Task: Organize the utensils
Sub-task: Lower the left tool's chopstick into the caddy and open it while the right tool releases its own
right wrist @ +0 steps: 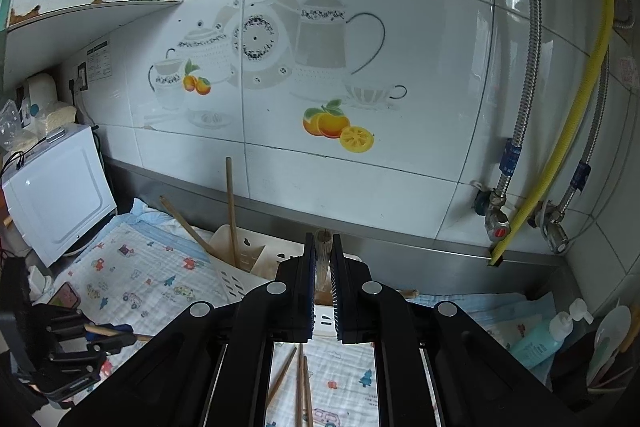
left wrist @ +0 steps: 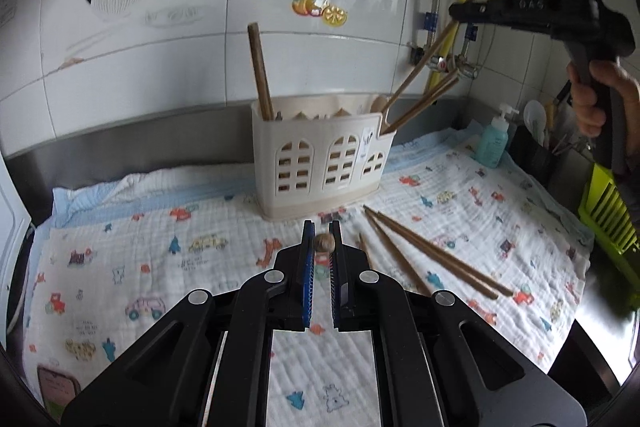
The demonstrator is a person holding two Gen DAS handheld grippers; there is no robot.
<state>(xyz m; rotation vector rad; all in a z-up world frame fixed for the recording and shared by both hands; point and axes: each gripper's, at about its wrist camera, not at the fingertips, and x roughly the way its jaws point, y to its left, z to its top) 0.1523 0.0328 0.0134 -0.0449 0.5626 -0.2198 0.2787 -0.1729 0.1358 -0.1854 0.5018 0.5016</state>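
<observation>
Overhead, the right gripper (left wrist: 456,11) is held by a hand (left wrist: 600,99) above the cream utensil holder (left wrist: 320,163), its jaws clamped on a chopstick (left wrist: 416,67) slanting into the holder's right compartment. Lower, the left gripper (left wrist: 323,243) is pointed down over the patterned cloth (left wrist: 160,267), jaws closed on a chopstick end (left wrist: 324,242). Loose chopsticks (left wrist: 432,259) are left lying on the cloth just beside the holder.

Raised characters on the right tool (left wrist: 454,11) look like "0A6"; nothing else is legible.
</observation>
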